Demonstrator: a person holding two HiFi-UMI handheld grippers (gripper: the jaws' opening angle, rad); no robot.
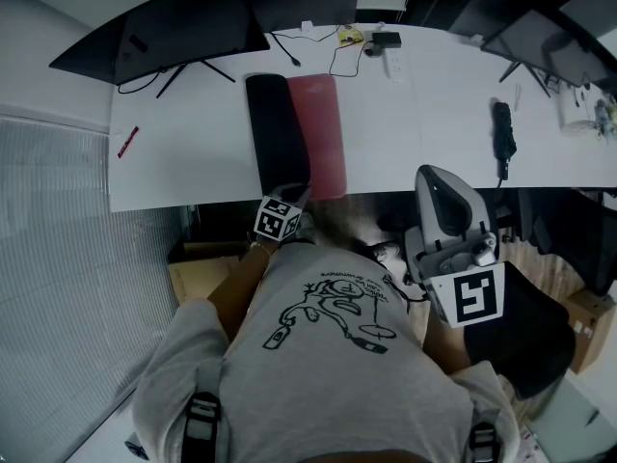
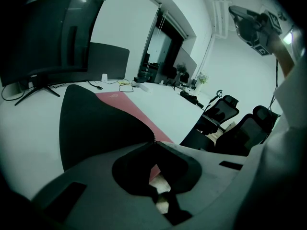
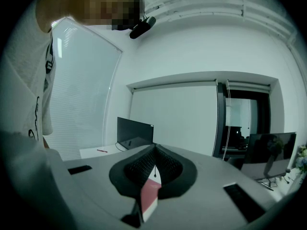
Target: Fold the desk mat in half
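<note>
Standing at the near edge of the white surface [image 1: 434,123], you have the right gripper [image 3: 154,150] lifted off to your right, above a black chair [image 1: 528,331] and well clear of the work. Its jaws are pressed together with nothing pinched at the tips, and they aim across the room toward the blinds. Your left gripper [image 2: 153,140] sits right at the surface's near edge. Its jaws are closed on the near end of the desk mat [image 1: 318,133], whose black underside rises in a curve up to the tips. The mat runs away from you, near the surface's left end. Its left part is turned over and shows black, while its right part lies flat and shows red, the two strips side by side. Left of the mat, apart from it, lies a red pen [image 1: 128,142]. Far off to the right rests a black folded umbrella [image 1: 502,133]. Beyond the mat's far end stand a large dark monitor [image 1: 164,27] and a second screen [image 1: 299,3], with cables and a white power strip [image 1: 393,63] just right of them.
</note>
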